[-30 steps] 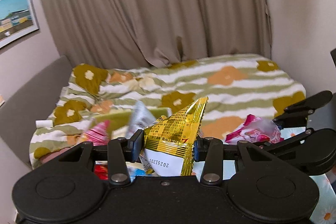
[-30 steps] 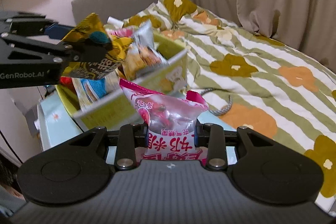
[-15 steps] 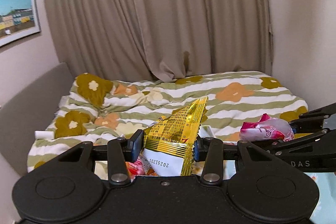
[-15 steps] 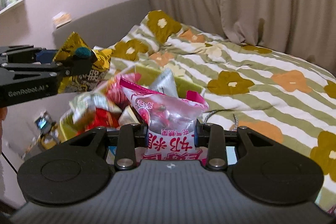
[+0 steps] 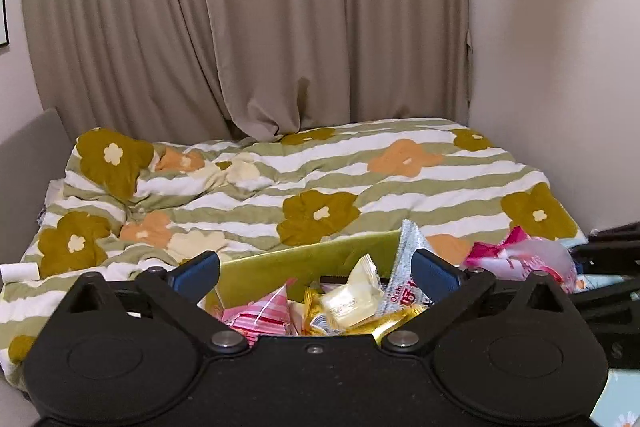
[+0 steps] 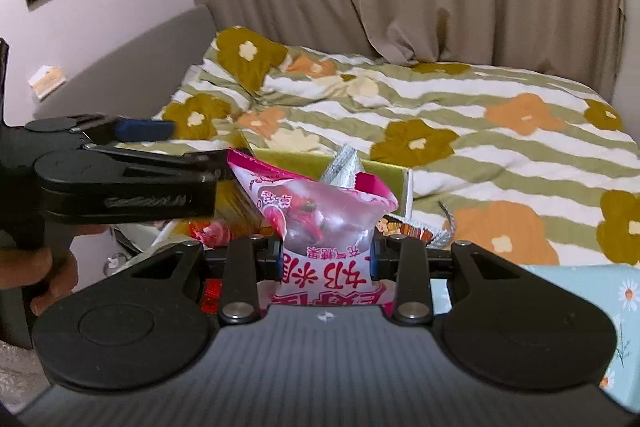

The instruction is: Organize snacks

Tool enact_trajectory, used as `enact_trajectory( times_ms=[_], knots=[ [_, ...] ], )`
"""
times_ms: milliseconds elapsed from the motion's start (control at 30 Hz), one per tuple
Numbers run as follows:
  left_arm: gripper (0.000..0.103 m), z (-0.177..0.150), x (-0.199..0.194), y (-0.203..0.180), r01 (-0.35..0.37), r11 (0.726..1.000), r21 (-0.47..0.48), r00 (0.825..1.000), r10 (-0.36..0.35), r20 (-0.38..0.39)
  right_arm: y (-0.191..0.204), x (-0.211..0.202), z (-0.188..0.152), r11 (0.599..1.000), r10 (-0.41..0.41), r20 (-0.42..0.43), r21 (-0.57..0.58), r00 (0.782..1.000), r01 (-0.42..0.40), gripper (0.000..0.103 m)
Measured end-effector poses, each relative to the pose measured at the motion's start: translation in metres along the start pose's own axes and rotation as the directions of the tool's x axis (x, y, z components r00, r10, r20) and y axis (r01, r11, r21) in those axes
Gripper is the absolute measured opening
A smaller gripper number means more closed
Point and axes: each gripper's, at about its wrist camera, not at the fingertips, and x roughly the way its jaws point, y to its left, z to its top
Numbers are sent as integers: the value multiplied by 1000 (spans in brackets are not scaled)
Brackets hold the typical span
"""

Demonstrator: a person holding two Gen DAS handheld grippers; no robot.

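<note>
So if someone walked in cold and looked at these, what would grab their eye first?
Probably the pink snack bag clamped in the right tool, front and centre in the right wrist view. Next, the yellow-green box heaped with bright snack packets, directly below the open left tool. Behind it all, the flowered striped bedspread fills the room under beige curtains.

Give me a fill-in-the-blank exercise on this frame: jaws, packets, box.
1. The left gripper has its jaws ____.
2. The right gripper is shut on a ____ packet.
3. The loose snacks lie in a ____ box.
4. Behind the box is a bed with a ____-patterned cover.

Missing words: open; pink; green; flower
</note>
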Motion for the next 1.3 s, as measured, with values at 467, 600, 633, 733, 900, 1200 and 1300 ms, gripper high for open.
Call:
enact_trajectory(
  times_ms=[467, 600, 633, 733, 900, 1200, 1300],
  knots=[
    [103, -21, -31, 40, -46, 991, -127, 998, 40, -47, 21, 15, 16, 999, 21, -3, -40, 1000, -21, 50],
    [103, -26, -34, 43, -71, 990, -118, 997, 65, -52, 28, 28, 19, 1000, 17, -5, -26, 1000, -17, 87],
    [103, -29, -34, 43, -77, 990, -114, 996, 71, -56, 29, 30, 18, 1000, 15, -3, -14, 1000, -15, 103],
    [103, -38, -33, 43, -76, 991, -111, 995, 69, -68, 26, 34, 11, 1000, 9, 5, 26, 1000, -9, 103],
    [103, -46, -30, 41, -62, 993, -101, 995, 52, -90, 25, 33, 0, 999, -34, 8, 33, 999, 34, 103],
    [103, -41, -60, 28, -96, 990, -103, 995, 92, -48, 29, -5, -6, 999, -33, 66, 24, 997, 31, 103],
    [103, -42, -77, 16, -122, 987, -103, 992, 119, -30, 28, -24, -11, 999, -26, 87, 20, 996, 25, 103]
  ],
)
